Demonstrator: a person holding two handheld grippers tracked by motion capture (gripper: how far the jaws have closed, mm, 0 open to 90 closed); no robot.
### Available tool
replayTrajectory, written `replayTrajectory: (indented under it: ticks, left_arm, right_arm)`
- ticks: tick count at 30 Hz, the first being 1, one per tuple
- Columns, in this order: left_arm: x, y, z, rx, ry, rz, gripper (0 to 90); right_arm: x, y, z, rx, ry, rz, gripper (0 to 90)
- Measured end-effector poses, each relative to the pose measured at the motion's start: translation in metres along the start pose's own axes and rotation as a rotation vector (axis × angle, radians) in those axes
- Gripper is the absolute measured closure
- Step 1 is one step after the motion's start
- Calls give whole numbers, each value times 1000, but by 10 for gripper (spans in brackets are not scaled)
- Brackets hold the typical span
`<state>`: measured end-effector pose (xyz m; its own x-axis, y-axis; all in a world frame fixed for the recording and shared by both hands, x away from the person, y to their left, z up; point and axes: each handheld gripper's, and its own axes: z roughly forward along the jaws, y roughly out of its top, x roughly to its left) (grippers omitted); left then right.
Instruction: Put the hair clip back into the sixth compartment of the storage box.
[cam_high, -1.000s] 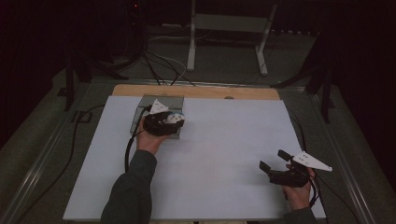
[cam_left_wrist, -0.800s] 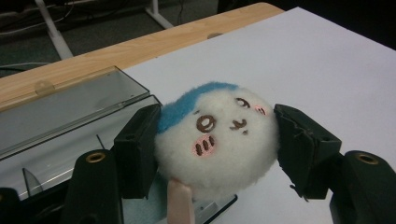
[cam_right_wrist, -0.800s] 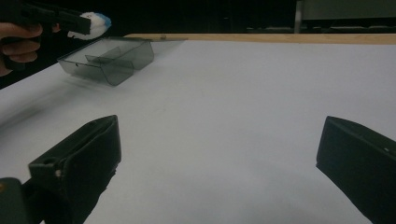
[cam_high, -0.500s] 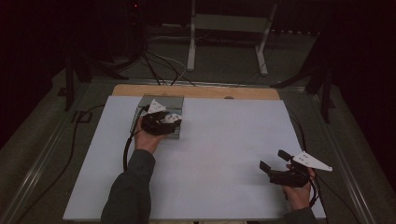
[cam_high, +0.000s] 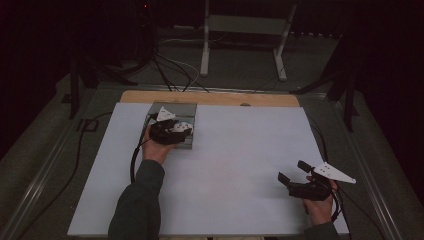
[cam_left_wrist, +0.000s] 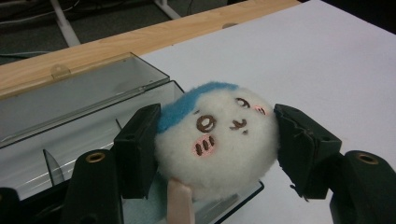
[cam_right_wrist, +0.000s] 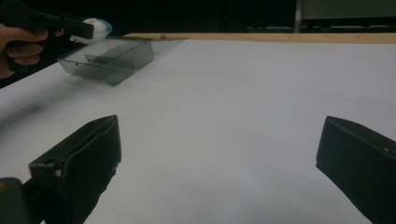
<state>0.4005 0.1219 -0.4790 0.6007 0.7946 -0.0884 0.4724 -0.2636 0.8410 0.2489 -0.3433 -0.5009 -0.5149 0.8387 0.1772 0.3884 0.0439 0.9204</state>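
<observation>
Pinching a round white plush toy with a blue patch (cam_left_wrist: 217, 140) between its jaws, the left tool (cam_high: 172, 132) poises it over the clear smoky plastic compartment box (cam_left_wrist: 70, 121) beneath, seemingly for stowing; right tool (cam_high: 300, 182) idles spread above the white counter (cam_high: 240, 150).

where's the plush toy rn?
The plush toy is clamped between the left gripper fingers, held over the open clear plastic box at the far left of the white table, near the wooden edge.
</observation>
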Motion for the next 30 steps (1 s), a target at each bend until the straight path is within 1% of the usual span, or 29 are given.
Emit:
replayTrajectory:
  ticks: [12,18,30]
  left_arm:
    - [5,-4,4,24,12,-7,366]
    - [8,-7,5,31,19,-18,366]
    - [10,-9,9,43,25,-25,366]
  right_arm:
    - [0,0,0,0,1,-1,0]
    - [0,0,0,0,1,-1,0]
    - [0,0,1,1,4,-2,0]
